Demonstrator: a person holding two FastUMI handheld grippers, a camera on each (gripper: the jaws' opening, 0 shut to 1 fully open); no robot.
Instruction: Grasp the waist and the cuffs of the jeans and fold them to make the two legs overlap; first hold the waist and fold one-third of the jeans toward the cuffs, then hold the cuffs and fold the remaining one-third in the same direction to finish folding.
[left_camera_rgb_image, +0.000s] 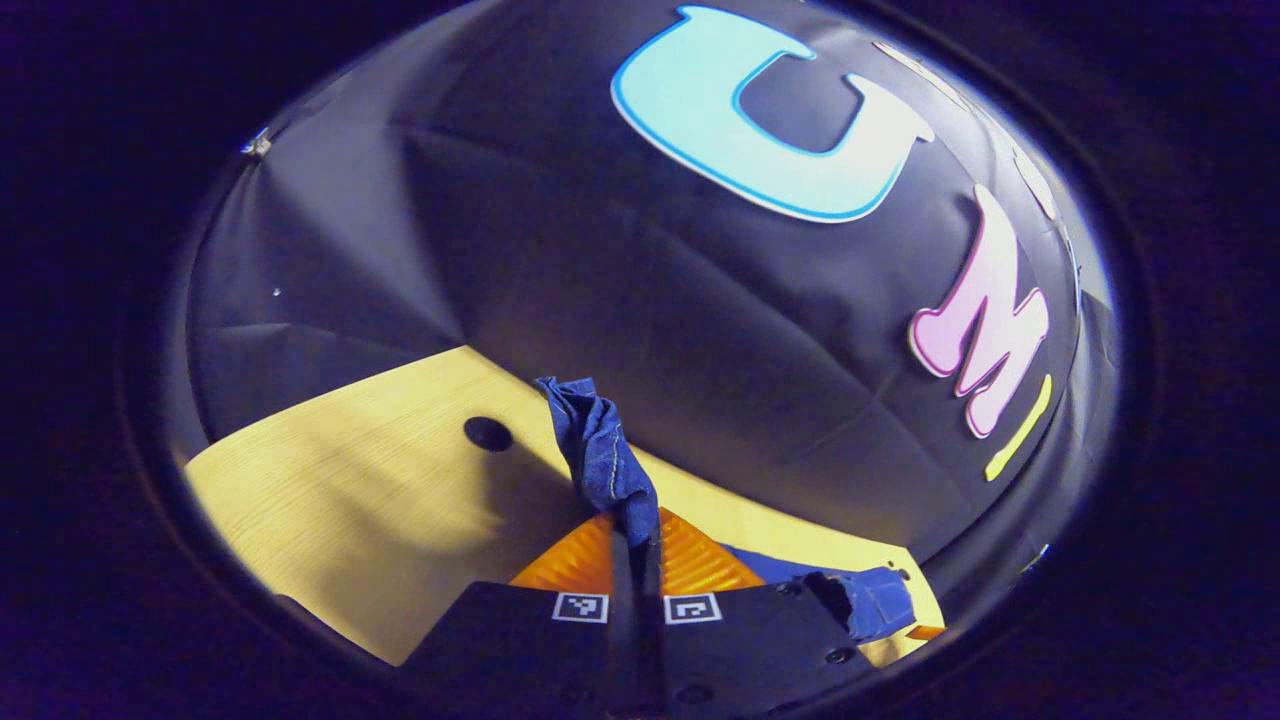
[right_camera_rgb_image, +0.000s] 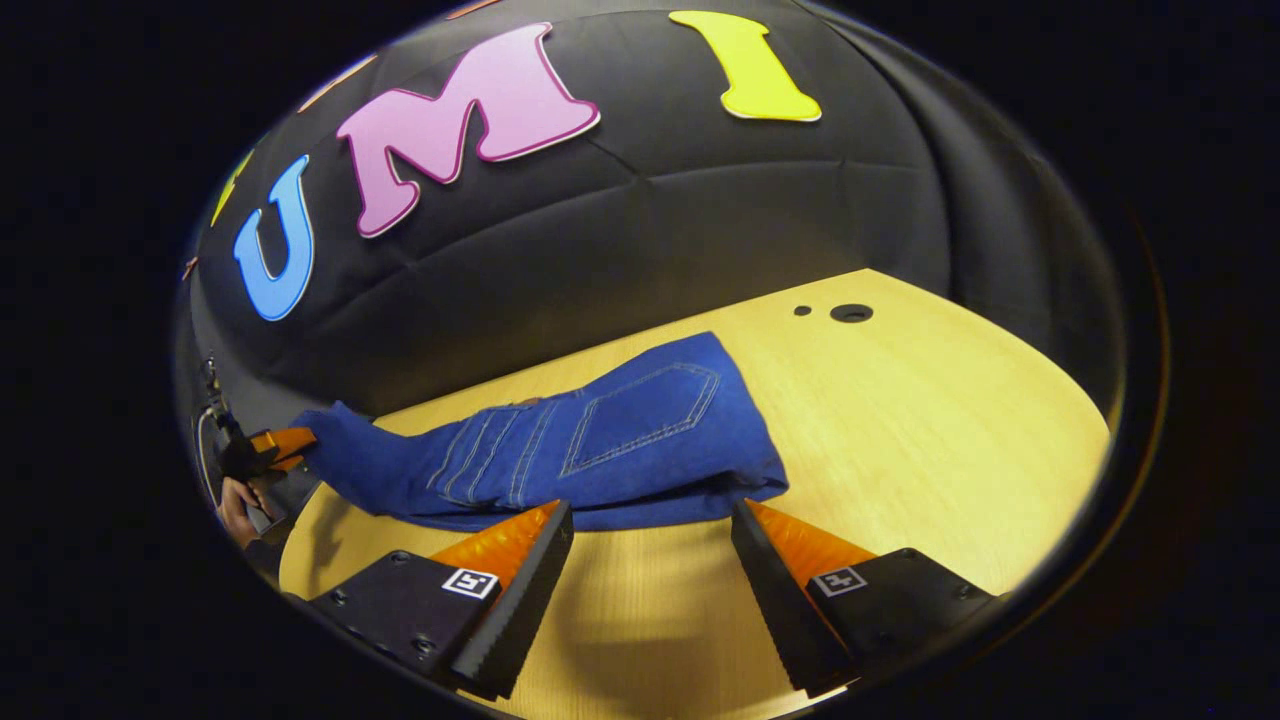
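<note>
So in the left gripper view, the left gripper (left_camera_rgb_image: 637, 540) had its fingers clenched tight on a bunched-up bit of the jeans (left_camera_rgb_image: 600, 450), with the denim poking up out of the pinch toward 12 o'clock. More blue cloth trailed off at about 4 o'clock near the bottom edge. The pale wood worktop (left_camera_rgb_image: 350, 500) sat behind it, with a dark round hole (left_camera_rgb_image: 488, 433) at roughly 10 o'clock from the pinched fabric.

In the right gripper view, the right gripper (right_camera_rgb_image: 650, 535) was released, fingers spread wide and hovering just in front of the jeans, not touching them as far as I could see. The jeans lay flat across the worktop at 12 o'clock from those fingers, back pocket (right_camera_rgb_image: 645, 415) stitching facing up. Out at 9 o'clock the far end of the denim was lifted and held by the other gripper, with a hand (right_camera_rgb_image: 238, 505) under it. Two dark holes (right_camera_rgb_image: 850, 313) sat on the worktop around 1 o'clock.

No brand tags or readable writing on the jeans; the only markings on the gripper bodies were small black-and-white square marker tags (right_camera_rgb_image: 470, 583).
</note>
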